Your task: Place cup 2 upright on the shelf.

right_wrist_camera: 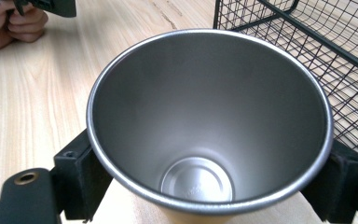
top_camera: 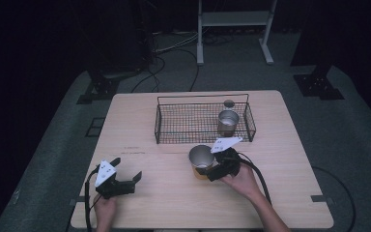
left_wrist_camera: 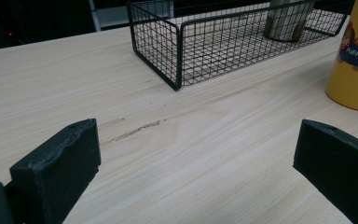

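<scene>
A brushed-metal cup point(right_wrist_camera: 209, 121) with a glossy yellow outside, a black wire basket point(top_camera: 204, 118), a matt pale wood-grain table point(top_camera: 149, 193).

Wire basket point(top_camera: 174, 126) blocks far side; near tabletop point(top_camera: 174, 193) free

Wooden table point(top_camera: 174, 193) carries wire basket point(top_camera: 193, 126) and yellow cup point(top_camera: 202, 162).

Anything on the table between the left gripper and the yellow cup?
No. In the high view, bare table separates the left gripper from the yellow cup, which sits in the right gripper.
</scene>
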Tool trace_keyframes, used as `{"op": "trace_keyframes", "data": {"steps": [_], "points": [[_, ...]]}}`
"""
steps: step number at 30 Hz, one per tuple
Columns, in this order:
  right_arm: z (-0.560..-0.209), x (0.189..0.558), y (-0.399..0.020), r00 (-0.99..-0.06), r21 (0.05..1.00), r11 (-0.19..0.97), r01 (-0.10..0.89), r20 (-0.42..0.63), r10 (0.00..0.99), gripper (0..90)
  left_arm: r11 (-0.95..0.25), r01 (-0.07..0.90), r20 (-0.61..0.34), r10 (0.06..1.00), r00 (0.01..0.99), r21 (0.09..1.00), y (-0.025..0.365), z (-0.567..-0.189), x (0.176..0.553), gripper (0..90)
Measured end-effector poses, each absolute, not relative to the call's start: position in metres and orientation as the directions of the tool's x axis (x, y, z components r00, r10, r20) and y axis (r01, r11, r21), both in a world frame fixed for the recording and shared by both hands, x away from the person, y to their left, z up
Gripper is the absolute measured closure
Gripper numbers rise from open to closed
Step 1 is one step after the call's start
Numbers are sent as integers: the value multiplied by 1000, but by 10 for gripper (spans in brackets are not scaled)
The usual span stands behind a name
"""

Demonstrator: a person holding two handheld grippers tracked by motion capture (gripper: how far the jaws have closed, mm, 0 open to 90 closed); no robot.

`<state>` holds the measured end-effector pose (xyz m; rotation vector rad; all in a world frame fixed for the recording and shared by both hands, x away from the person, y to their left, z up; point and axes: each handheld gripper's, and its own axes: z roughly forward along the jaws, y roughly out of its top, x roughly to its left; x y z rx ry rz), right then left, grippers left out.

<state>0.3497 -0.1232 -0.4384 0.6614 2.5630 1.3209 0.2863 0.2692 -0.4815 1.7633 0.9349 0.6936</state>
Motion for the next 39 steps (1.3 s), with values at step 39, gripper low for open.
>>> {"op": "trace_keyframes", "data": {"steps": [39], "points": [[-377,379,-137,-893,811,492,316,79,444,141,-218,275,36,840,542,936,270,-482,287,0]]}}
